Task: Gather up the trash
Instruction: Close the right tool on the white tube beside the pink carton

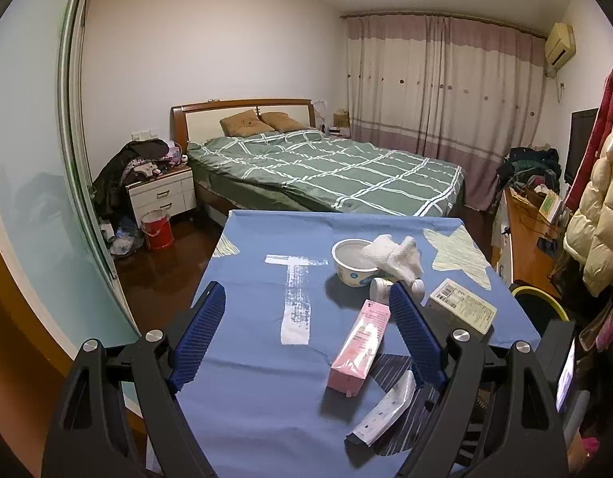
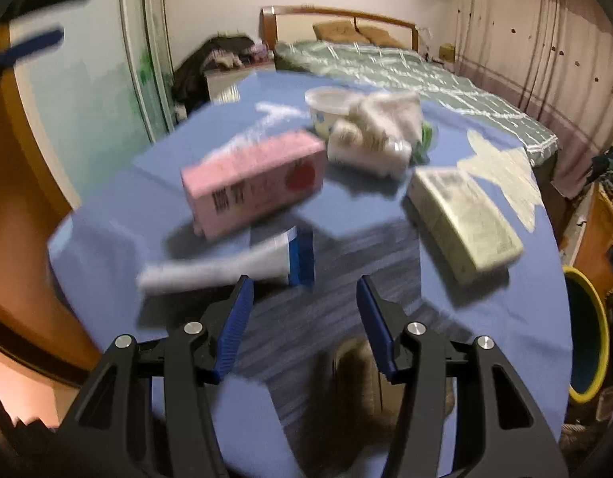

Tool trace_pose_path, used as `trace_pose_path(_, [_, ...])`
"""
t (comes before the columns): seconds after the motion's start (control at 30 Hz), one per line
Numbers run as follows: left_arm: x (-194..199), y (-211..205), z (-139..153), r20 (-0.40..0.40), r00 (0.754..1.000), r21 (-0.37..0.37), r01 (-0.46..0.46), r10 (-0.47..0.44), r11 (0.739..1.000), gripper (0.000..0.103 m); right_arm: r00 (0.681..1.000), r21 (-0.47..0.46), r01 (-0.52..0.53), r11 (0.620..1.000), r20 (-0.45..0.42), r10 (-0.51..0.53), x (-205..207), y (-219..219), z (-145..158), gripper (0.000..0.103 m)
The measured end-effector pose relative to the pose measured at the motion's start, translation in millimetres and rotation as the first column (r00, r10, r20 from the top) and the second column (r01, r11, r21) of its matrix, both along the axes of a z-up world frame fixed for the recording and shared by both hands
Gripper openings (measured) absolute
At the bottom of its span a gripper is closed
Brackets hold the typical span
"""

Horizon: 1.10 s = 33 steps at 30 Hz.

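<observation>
Ahead of my left gripper [image 1: 306, 298], whose matt black plastic arms carried ribbed blue pads and shiny metal pins, the table [image 1: 250, 410] wore a smooth matt blue cloth. Between its fingers lay a pink carton [image 1: 360, 344] of satiny cardboard. Just beyond sat a glossy bowl [image 1: 352, 265] with rough white knitted cloth [image 1: 400, 257] draped over it. Near my right gripper [image 2: 304, 286] lay a smooth white tube [image 2: 214, 269], blurred. Off to the left, the floor [image 1: 163, 275] looked like polished dark wood.
</observation>
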<state>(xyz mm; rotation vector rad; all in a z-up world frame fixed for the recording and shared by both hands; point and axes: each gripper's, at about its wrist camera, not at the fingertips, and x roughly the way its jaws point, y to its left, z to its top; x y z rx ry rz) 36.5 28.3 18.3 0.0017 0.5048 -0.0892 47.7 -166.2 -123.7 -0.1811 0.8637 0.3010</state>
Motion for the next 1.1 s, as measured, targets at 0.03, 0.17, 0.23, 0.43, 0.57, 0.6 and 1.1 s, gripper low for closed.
trace_pose_path(0.03, [0,0,-1,0.001,1.000,0.001,0.000,0.000,1.000,0.083,1.000,-0.004,0.000,1.000,-0.008,0.000,-1,1,-3,0.052])
trace_pose_path(0.17, [-1,2,-2,-0.003,1.000,-0.009,-0.007,0.007,1.000,0.083,1.000,-0.032,-0.010,0.999,-0.016,0.010,6,11,-13,0.052])
trace_pose_path(0.23, [-4,4,-2,-0.002,1.000,-0.008,-0.010,0.010,1.000,0.083,1.000,-0.049,-0.007,0.999,0.003,0.007,15,17,-16,0.052])
trace_pose_path(0.43, [-3,10,-3,-0.004,1.000,-0.006,-0.024,0.024,1.000,0.083,0.998,-0.059,0.055,0.997,0.045,-0.053,59,19,-17,0.052])
trace_pose_path(0.57, [-1,12,-5,-0.007,1.000,-0.012,-0.023,0.023,1.000,0.083,0.994,0.004,0.107,0.994,0.030,-0.107,55,4,-4,0.052])
trace_pose_path(0.6, [0,13,-6,-0.009,1.000,-0.016,-0.023,0.023,1.000,0.083,0.993,0.047,0.114,0.992,0.015,-0.115,50,0,-1,0.052])
trace_pose_path(1.1, [2,21,-14,-0.021,1.000,-0.033,-0.012,0.012,0.999,0.083,0.985,0.246,0.046,0.968,-0.173,-0.003,39,48,-18,0.029])
